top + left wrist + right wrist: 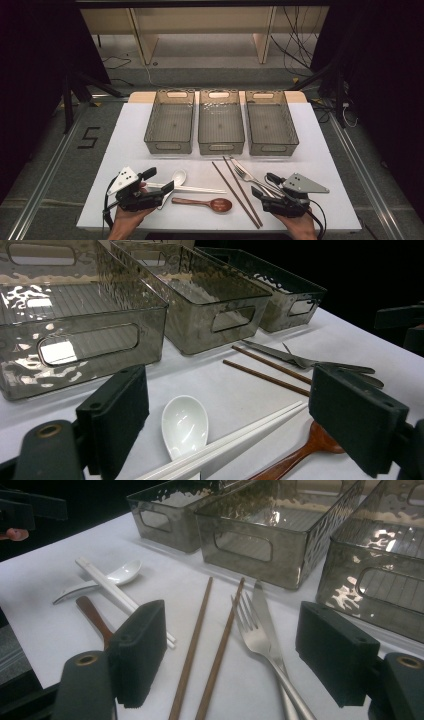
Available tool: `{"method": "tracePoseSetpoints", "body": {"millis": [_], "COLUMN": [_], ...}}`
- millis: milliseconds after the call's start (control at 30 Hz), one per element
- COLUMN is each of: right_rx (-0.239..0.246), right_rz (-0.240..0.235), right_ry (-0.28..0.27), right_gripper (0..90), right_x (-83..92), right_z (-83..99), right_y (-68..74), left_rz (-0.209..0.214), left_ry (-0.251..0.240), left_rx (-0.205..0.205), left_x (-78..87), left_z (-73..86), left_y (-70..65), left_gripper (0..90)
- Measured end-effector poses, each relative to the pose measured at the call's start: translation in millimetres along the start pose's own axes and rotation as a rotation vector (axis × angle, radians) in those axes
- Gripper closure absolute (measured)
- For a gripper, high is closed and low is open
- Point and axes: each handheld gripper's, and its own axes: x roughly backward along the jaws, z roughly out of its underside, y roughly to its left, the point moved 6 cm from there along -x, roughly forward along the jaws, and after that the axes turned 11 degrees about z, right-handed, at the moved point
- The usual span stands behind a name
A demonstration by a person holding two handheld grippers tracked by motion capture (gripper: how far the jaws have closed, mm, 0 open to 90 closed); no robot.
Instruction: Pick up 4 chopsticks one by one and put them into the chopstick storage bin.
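The white counter [320,150] carries three smoky translucent plastic bins [221,125] in a row at its far side. Nearer lie brown wooden chopsticks [236,192], white chopsticks [235,440] across a white ceramic spoon [184,424], a steel fork [256,632] and a reddish wooden spoon [210,203]. The left gripper [161,180] hovers with jaws apart at the white spoon; the right gripper [265,184], jaws apart, is by the fork.
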Motion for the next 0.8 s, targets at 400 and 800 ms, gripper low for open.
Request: {"method": "tracePoseSetpoints", "body": {"millis": [400,800], "right_rx": [-0.007,0.006], "right_rz": [-0.008,-0.014], "right_ry": [0.02,0.051], "right_gripper": [29.5,29.6], "right_x": [-0.8,-2.3], "right_z": [0.6,1.3], "right_y": [-0.4,0.9], "left_rz": [-0.015,-0.012], "left_ry": [0.036,0.207], "left_rx": [-0.028,-0.051], "left_x": [0.0,-1.6], "left_z": [-0.8,-3.7], "left_y": [1.2,6.0], "left_gripper": [16.2,17.9]}}
